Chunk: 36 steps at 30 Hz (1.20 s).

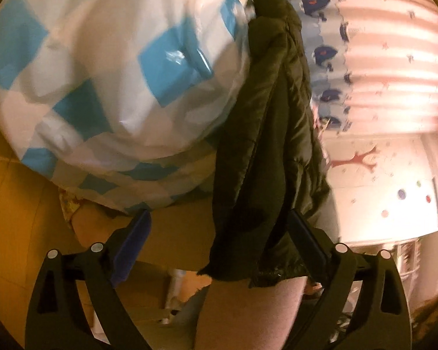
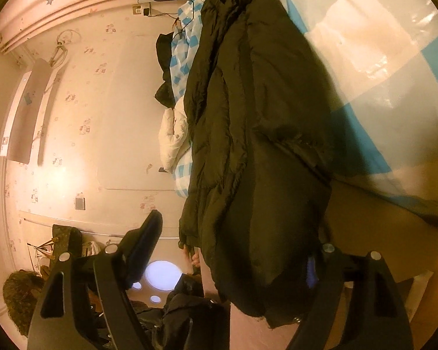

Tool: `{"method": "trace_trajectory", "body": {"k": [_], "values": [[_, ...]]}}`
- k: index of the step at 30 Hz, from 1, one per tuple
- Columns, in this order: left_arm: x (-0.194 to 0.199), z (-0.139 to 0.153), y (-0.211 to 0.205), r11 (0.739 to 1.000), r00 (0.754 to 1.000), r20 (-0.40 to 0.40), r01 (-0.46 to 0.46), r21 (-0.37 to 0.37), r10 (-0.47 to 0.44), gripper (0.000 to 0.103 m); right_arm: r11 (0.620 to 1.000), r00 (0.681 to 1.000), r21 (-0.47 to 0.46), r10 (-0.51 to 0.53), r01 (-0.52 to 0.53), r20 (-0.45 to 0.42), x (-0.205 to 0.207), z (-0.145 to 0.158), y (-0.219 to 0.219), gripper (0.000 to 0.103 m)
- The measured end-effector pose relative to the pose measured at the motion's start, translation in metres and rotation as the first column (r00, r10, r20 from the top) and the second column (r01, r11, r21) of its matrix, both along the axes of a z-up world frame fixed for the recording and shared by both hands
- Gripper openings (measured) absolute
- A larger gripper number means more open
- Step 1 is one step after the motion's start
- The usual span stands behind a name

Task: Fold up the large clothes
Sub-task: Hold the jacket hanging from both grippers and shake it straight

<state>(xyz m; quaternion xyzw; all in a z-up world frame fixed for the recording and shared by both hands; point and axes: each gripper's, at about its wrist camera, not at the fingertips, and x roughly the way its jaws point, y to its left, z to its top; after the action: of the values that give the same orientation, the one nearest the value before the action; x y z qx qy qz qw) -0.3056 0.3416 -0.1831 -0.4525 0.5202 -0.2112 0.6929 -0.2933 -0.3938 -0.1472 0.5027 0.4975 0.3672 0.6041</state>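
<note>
Both my left fingers (image 1: 216, 250) and right fingers (image 2: 236, 259) are standing open, dark puffer jacket (image 2: 257, 145) lying bunched between them on the checked bed (image 1: 102, 58), folding barely starting.

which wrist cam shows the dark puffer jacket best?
Right wrist: the dark puffer jacket fills the frame's middle, draped over the checked blue-and-white cover. Left wrist shows only a narrow, blurred hanging strip.

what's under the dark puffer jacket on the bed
The dark puffer jacket lies on a blue-and-white checked cover, which shows on both sides of it. Whatever sits directly beneath the jacket is hidden.
</note>
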Motion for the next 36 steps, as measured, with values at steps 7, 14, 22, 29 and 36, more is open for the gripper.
{"method": "trace_trajectory", "body": {"k": [7,14,22,29,36], "values": [[0.016,0.023,-0.044,0.943,0.992,0.054,0.088,0.321,-0.112,0.090,1.000,1.000,0.006,0.002,-0.002,-0.004,0.005,-0.001,0.005,0.079],[0.013,0.017,-0.039,0.961,0.993,0.058,0.081,0.265,-0.100,0.090,1.000,1.000,0.005,0.006,-0.006,-0.002,0.005,-0.001,0.008,0.081],[0.010,-0.015,-0.020,0.999,0.998,0.057,0.039,-0.010,-0.039,0.093,1.000,1.000,0.010,0.020,-0.020,0.007,0.005,0.000,0.014,0.085],[0.012,-0.040,-0.031,0.980,0.999,0.045,0.020,-0.196,-0.011,0.094,0.999,0.999,0.012,0.042,-0.042,0.022,0.003,0.001,0.020,0.087],[0.013,0.005,-0.056,0.997,0.997,0.029,0.077,-0.005,-0.077,0.018,0.997,0.993,-0.073,0.035,-0.026,0.112,-0.003,0.021,0.029,0.012]]}}
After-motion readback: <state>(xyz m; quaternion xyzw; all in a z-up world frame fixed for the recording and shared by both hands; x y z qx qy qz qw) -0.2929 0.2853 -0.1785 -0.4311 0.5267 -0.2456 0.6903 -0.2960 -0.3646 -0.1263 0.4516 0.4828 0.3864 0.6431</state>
